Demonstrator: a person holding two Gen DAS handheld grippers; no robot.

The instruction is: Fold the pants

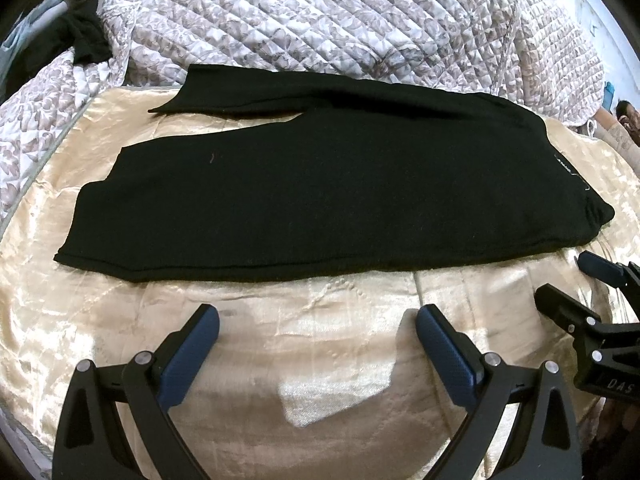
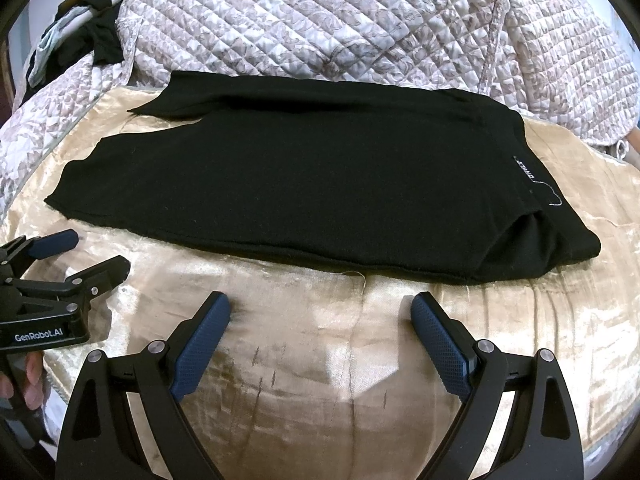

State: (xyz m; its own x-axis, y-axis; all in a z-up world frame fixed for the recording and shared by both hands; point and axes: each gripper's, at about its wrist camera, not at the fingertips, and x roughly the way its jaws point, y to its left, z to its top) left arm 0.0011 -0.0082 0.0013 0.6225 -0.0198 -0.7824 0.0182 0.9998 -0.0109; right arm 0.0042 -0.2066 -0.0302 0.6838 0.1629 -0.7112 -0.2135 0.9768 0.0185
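Pants [image 1: 328,184]: black, flat on gold bedspread [image 1: 320,344], legs roughly stacked, waistband at right. Left claw [image 1: 318,330] and right claw [image 2: 320,320]: both spread apart, empty, near hem edge. Step: pre-grasp; next likely pinching ends to fold across.

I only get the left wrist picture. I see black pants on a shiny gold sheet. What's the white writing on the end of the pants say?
Observer: In the right wrist view the writing is bigger, but only part shows; I cannot read the word. A thin pale thread loops beside it.
Operator: Is the right gripper open? I only see a bit of it.
Observer: Yes, the right gripper is open, hovering over the gold sheet just short of the pants.
Operator: Does anything say who made the grippers?
Observer: The left gripper has "GenRobot.AI" printed on its side, and fingers of a hand show below it.
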